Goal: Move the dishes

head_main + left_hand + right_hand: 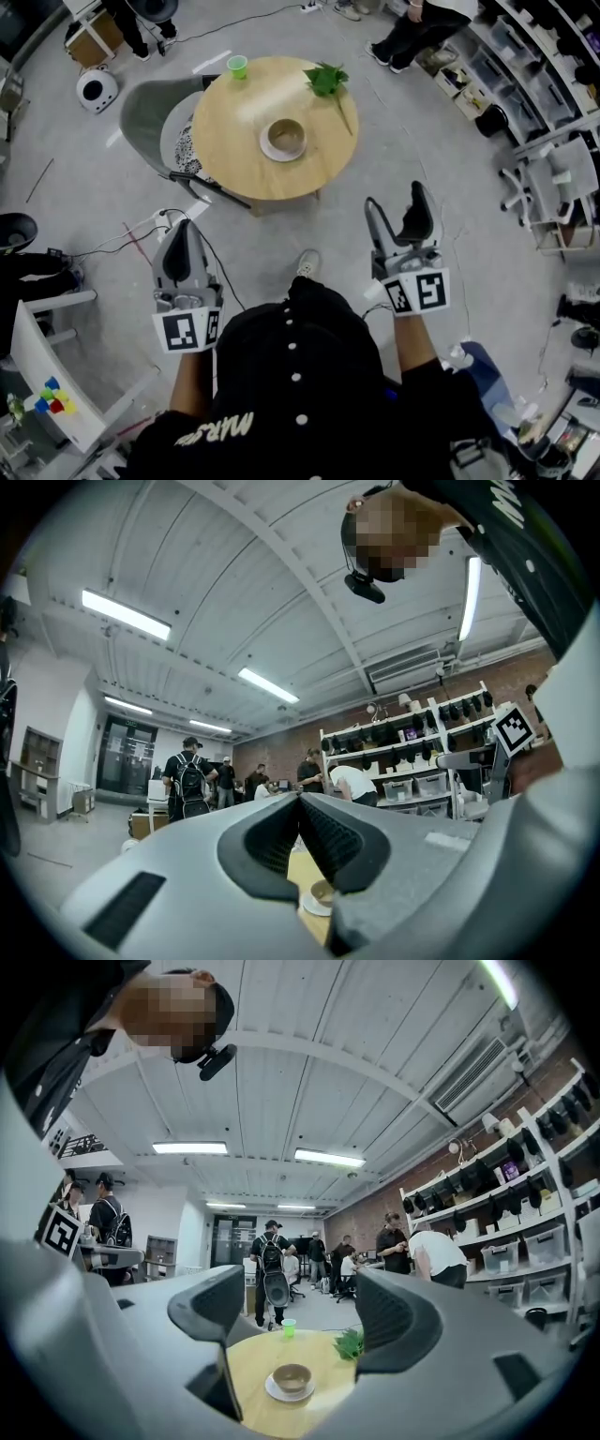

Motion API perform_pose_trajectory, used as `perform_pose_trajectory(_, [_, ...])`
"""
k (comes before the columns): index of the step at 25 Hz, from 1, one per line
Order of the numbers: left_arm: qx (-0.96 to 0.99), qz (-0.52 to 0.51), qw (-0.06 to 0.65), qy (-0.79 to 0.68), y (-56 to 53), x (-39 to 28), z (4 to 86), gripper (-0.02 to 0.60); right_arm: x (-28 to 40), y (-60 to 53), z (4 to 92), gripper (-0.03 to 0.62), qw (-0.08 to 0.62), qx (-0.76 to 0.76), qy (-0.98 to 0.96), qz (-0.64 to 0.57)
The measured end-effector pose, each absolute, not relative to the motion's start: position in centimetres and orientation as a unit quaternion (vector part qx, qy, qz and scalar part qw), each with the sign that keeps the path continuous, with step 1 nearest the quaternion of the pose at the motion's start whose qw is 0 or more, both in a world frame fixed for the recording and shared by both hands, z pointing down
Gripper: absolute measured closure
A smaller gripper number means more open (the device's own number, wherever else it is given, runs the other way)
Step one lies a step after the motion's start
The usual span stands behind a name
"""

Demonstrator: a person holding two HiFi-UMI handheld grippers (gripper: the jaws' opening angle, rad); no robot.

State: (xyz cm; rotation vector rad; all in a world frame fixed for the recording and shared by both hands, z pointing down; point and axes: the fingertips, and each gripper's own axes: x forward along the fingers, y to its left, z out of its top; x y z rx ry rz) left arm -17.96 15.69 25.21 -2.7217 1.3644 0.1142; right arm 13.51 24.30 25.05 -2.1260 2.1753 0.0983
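A brown bowl (284, 136) rests on a white saucer (268, 149) near the middle of a round wooden table (234, 150). The bowl (292, 1376) and saucer (279, 1393) show again in the right gripper view, framed between the jaws. My left gripper (184, 231) hangs short of the table at the lower left, jaws shut with nothing in them. My right gripper (398, 209) hovers at the lower right, also short of the table, jaws open and empty. In the left gripper view the gripper (300, 799) hides most of the bowl (322, 892).
A green cup (237, 67) and a green leafy sprig (326, 80) stand on the table's far side. A grey chair (150, 117) sits at the table's left. Shelving (525, 66) lines the right. Cables (141, 234) trail over the floor. Several people stand farther off (274, 1269).
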Motion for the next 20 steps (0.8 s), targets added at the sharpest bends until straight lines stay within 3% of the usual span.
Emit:
perform_pose_trajectory(11, [-0.877, 0.029, 0.049, 0.477, 10.7, -10.3, 24.8, 0.578, 21.0, 16.7, 25.6, 0.237, 0.057, -0.672, 0.738, 0.019])
perform_pose_trajectory(20, [-0.867, -0.004, 0.024, 0.498, 8.5, -10.7, 27.8, 0.578, 21.6, 12.8, 28.7, 0.241, 0.046, -0.662, 0.748, -0.017])
